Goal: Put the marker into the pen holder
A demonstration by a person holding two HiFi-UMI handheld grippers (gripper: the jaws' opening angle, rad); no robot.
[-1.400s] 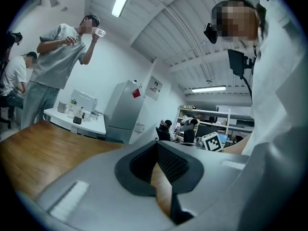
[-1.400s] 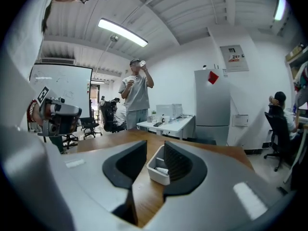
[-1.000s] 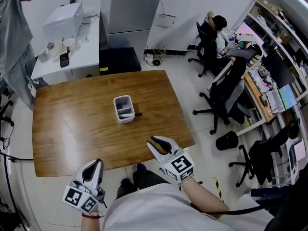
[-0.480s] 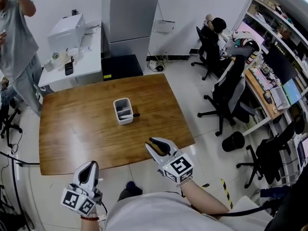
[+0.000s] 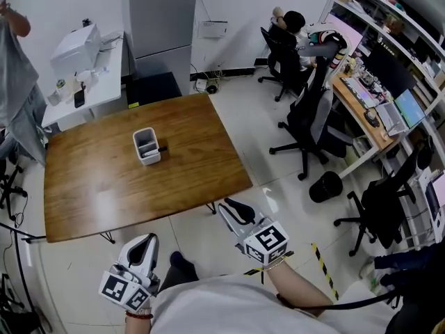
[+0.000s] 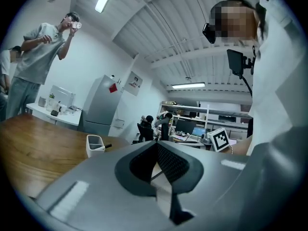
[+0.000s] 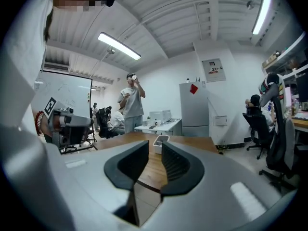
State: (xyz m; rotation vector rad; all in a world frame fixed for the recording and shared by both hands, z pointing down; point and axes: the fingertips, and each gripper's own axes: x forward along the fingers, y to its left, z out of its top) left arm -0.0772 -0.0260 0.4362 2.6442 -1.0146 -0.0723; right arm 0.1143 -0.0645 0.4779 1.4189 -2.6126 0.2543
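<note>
The white pen holder point(image 5: 146, 145) stands upright near the middle of the wooden table point(image 5: 97, 186). A black marker point(image 5: 162, 148) pokes out at its right side; I cannot tell whether it rests inside or against it. Both grippers hang over the tiled floor, well short of the table's near edge. My left gripper point(image 5: 147, 239) has its pads touching, with nothing in them. My right gripper point(image 5: 229, 205) is open and empty. The left gripper view shows the holder point(image 6: 95, 145) far off beyond the closed tips point(image 6: 156, 144). In the right gripper view the holder point(image 7: 160, 142) sits past the gap point(image 7: 155, 147).
A person point(image 5: 15, 82) stands at the table's far left beside a white side table point(image 5: 80, 75) with a printer. Black office chairs point(image 5: 309, 120), a black bin point(image 5: 325, 186) and cluttered desks point(image 5: 375, 96) fill the right. Yellow-black tape point(image 5: 322, 263) marks the floor.
Both grippers have drawn back from the table's near edge and now hang over the floor. The table and holder sit farther away and more to the left. Neither jaw opening looks different.
</note>
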